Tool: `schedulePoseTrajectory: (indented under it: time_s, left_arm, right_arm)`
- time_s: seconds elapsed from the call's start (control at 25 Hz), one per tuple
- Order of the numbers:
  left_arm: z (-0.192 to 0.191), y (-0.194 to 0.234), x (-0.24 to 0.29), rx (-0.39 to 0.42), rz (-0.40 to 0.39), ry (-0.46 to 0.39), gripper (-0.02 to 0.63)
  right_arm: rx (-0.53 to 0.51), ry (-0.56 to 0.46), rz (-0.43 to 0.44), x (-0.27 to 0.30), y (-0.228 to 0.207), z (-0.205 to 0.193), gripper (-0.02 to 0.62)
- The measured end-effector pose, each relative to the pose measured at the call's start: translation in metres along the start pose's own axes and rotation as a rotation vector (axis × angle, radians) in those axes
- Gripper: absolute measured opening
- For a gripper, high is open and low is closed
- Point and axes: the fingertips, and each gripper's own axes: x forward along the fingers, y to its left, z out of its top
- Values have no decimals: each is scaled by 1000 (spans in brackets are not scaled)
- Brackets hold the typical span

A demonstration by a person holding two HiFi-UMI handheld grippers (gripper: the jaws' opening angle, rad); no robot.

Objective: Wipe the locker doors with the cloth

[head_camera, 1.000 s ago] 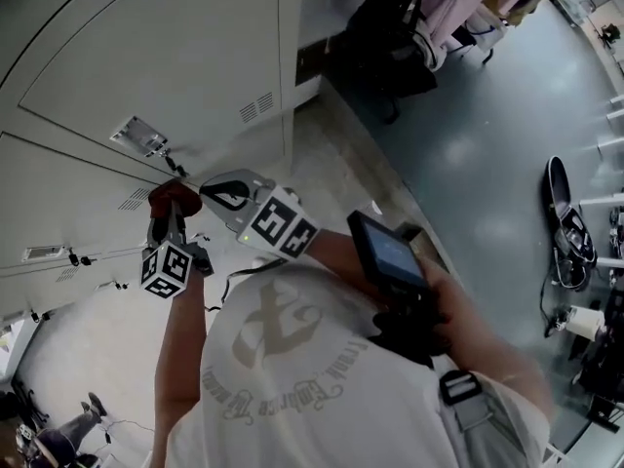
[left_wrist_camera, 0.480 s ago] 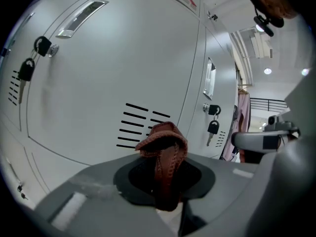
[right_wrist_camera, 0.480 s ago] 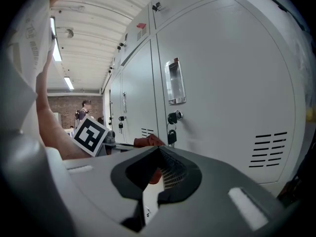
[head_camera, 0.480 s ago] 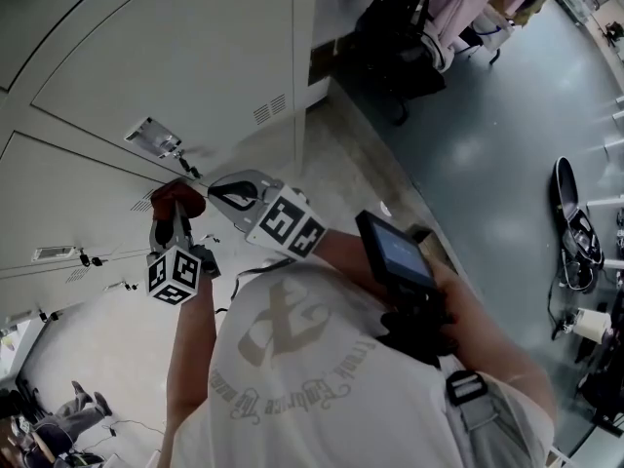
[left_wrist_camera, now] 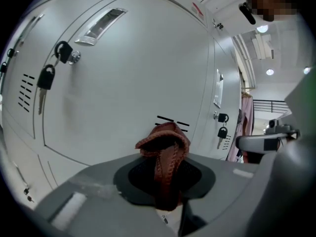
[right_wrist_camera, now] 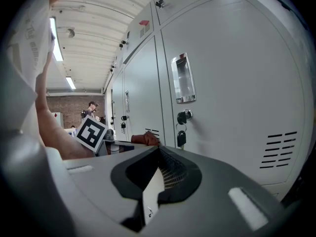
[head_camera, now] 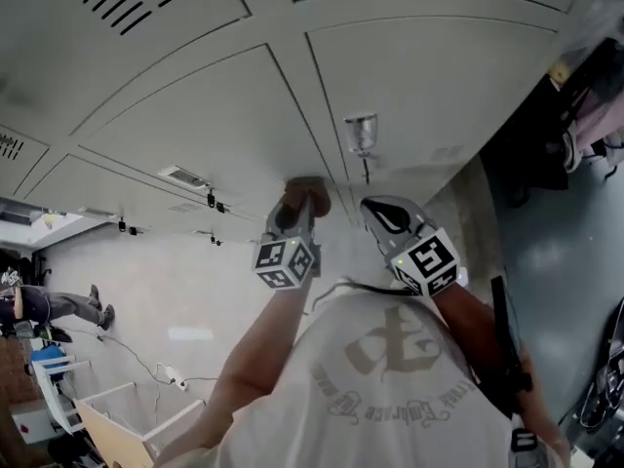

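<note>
A bunched red-brown cloth [left_wrist_camera: 165, 143] sticks out from the jaws of my left gripper [head_camera: 295, 213], which is shut on it. The cloth [head_camera: 306, 191] sits at or right against the grey locker door [head_camera: 210, 115], just left of the seam beside a chrome handle [head_camera: 361, 133]; I cannot tell whether it touches. My right gripper [head_camera: 386, 214] hovers to the right of it, below that handle, its jaws shut with nothing in them. In the right gripper view the cloth [right_wrist_camera: 146, 138] and the left gripper's marker cube [right_wrist_camera: 92, 132] show at the left.
Locker doors [right_wrist_camera: 232, 83] fill the wall ahead, with recessed handles [right_wrist_camera: 182, 78], keyed locks [right_wrist_camera: 183, 116] and hanging padlocks [left_wrist_camera: 46, 77]. Vent slots [left_wrist_camera: 173, 120] lie just beyond the cloth. Clothes hang at the far right [head_camera: 595, 115]. A person [head_camera: 39, 305] stands far off on the left.
The head view has swung from the floor and my back up onto the locker wall. Both grippers have risen to the door, the left one still holding the cloth, now beside the handle.
</note>
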Motion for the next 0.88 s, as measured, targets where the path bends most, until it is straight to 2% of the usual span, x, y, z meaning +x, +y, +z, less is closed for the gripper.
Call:
schedulePoseTrajectory:
  time_s: [0.32,0.64,0.88]
  left_arm:
    - [6,58,-26,-20,103,-26,89]
    - [8,123,-58,-89,224,-76,89]
    - [16,166,-82,-66,322,-98,89]
  right_arm:
    - [-7,-11,29,19,15,5,8]
    - [-30,3,40,29,23,8,8]
    - [-40,6,53,36,32,9,8]
